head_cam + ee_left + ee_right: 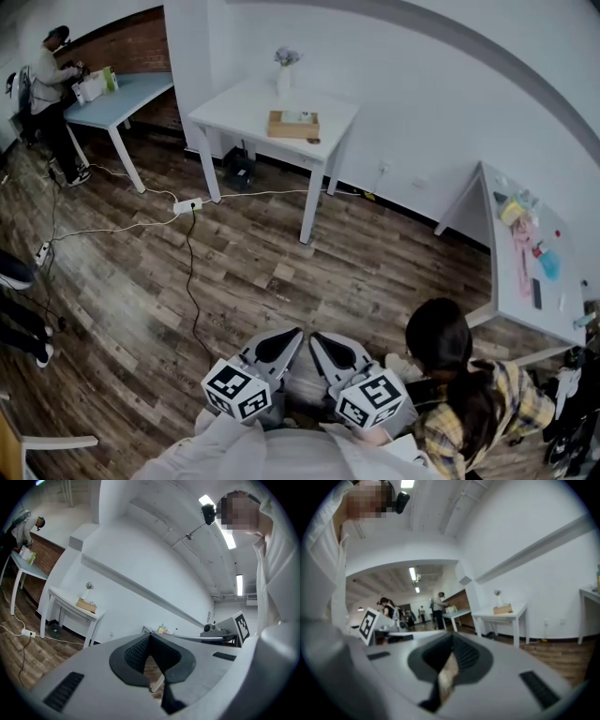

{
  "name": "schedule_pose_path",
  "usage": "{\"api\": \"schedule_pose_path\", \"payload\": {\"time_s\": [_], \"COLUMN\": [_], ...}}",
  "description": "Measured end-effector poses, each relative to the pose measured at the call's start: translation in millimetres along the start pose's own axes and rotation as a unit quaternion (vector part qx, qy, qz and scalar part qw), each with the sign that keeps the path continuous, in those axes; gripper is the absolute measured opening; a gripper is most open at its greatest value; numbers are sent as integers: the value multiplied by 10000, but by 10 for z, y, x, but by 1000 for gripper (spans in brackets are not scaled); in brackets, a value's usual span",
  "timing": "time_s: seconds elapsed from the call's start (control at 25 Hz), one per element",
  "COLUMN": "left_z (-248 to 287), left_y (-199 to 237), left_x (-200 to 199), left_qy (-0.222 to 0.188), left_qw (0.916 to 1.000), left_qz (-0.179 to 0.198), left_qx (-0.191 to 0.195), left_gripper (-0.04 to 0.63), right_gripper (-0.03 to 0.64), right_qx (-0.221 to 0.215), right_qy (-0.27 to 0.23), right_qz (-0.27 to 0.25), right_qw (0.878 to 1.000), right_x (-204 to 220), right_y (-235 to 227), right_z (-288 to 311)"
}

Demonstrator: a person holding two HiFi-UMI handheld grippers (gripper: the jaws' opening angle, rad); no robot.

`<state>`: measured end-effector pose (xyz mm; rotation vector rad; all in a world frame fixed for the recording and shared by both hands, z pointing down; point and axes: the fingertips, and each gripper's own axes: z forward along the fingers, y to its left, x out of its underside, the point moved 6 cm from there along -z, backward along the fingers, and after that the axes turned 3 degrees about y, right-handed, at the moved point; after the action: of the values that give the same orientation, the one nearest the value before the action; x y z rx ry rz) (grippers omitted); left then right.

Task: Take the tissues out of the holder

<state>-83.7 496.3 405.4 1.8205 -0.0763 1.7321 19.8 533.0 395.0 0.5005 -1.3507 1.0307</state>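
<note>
A wooden tissue holder (292,124) sits on the white table (234,108) across the room, with pale tissues (297,115) showing at its top. A white vase (285,73) with flowers stands just behind it. Both grippers are held low and close to my body, far from that table. My left gripper (284,345) and right gripper (325,347) point side by side toward it, each shut and empty. In the left gripper view the holder (86,605) is small at left, above the shut gripper (150,635). The right gripper view has the holder (502,609) at right beyond the shut gripper (452,637).
A power strip (187,204) and cables lie on the wood floor between me and the table. A person (455,380) crouches at my right beside a white table (511,281) with small items. Another person (52,84) stands at a blue table (131,94) at far left.
</note>
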Motion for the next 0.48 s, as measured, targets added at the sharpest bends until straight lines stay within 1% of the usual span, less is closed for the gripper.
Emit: {"api": "schedule_pose_path", "payload": {"time_s": [0.12, 0.28, 0.36, 0.48], "left_z": [216, 464, 565, 703], "left_y": [378, 820, 1025, 1366], "left_x": [-194, -553, -724, -942], "left_qy": [25, 36, 60, 9], "left_qw": [10000, 9998, 9992, 9988], "left_qz": [-22, 183, 312, 342], "left_qx": [11, 104, 222, 353], "left_gripper": [17, 17, 17, 17], "right_gripper": [11, 11, 11, 11], "right_qx": [86, 263, 292, 302], "right_qy": [-1, -153, -232, -352], "right_qz": [20, -76, -129, -176], "right_qw": [10000, 9995, 9992, 9988], "right_x": [-138, -478, -650, -863], "right_y": [-205, -470, -575, -721], "right_z": [351, 845, 1091, 1448]}}
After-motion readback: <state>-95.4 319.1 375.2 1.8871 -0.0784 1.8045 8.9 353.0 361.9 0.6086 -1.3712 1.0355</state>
